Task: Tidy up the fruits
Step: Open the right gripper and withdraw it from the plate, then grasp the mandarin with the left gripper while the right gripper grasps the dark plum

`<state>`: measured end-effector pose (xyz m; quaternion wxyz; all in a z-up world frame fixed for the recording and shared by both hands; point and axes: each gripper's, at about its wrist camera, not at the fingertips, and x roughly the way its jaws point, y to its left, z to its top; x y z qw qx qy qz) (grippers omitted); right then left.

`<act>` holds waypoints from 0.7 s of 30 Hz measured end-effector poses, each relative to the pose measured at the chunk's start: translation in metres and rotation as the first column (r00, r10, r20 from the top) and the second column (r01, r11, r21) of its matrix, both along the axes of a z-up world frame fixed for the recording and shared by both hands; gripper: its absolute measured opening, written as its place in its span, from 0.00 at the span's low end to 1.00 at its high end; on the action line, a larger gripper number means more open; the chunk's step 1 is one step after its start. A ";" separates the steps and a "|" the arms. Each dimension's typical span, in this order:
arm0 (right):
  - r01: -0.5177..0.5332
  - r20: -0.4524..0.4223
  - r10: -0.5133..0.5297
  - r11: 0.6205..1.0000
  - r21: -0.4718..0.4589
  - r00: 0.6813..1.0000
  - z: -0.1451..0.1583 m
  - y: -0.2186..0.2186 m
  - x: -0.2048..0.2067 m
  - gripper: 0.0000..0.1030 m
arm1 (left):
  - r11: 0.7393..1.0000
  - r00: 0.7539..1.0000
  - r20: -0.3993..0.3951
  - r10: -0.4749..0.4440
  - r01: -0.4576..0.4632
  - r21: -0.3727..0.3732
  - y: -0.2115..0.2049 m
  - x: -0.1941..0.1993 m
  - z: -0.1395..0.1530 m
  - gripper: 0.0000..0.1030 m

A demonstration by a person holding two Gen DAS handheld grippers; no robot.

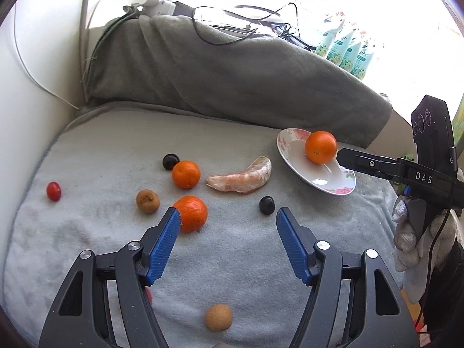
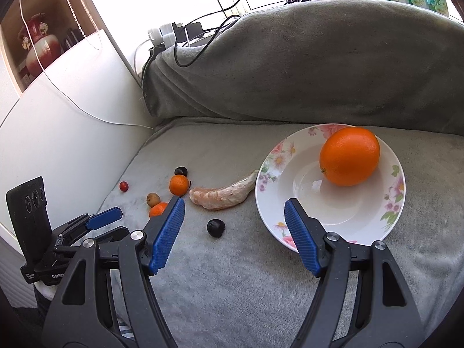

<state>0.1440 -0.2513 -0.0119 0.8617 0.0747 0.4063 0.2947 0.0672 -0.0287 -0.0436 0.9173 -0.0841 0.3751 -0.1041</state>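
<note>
- Left gripper (image 1: 227, 217): black plastic frame, blue ribbed pads, jaws spread wide, holding nothing, poised over the front part of the grey fleece blanket (image 1: 87, 150).
- Right gripper (image 2: 234, 207): same build, jaws wide apart, empty, its right pad over the near rim of the plate.
- White glazed ceramic plate with pink floral rim (image 2: 275, 156): sits at the blanket's right edge, tilted on the soft pile.
- Large round orange with dimpled peel (image 2: 349, 156): rests in the plate's far half.
- Peeled crescent-shaped pomelo segment, pale pink and membranous (image 1: 240, 177): lies on the blanket just left of the plate.
- Two small smooth mandarins (image 1: 186, 174) (image 1: 191, 213): near the blanket's centre; the nearer one sits just beside the left pad.
- Two dark glossy round fruits (image 1: 170, 161) (image 1: 266, 205), two rough brown round fruits (image 1: 148, 201) (image 1: 218, 317) and one small red tomato (image 1: 53, 191): scattered loose on the blanket, the tomato toward the left edge.
</note>
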 end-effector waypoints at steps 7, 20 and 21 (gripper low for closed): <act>-0.046 0.025 0.047 0.998 -0.046 0.999 -0.003 0.018 -0.008 0.72 | 0.999 0.999 -0.011 0.038 -0.038 -0.002 0.019 0.002 -0.007 0.67; -0.114 0.019 0.117 0.987 -0.116 0.993 -0.012 0.048 -0.008 0.72 | 0.998 0.998 -0.034 0.054 -0.055 -0.031 0.034 0.008 -0.018 0.66; -0.118 0.016 0.120 0.986 -0.120 0.993 -0.013 0.050 -0.008 0.72 | 0.998 0.998 -0.036 0.054 -0.055 -0.033 0.035 0.008 -0.019 0.66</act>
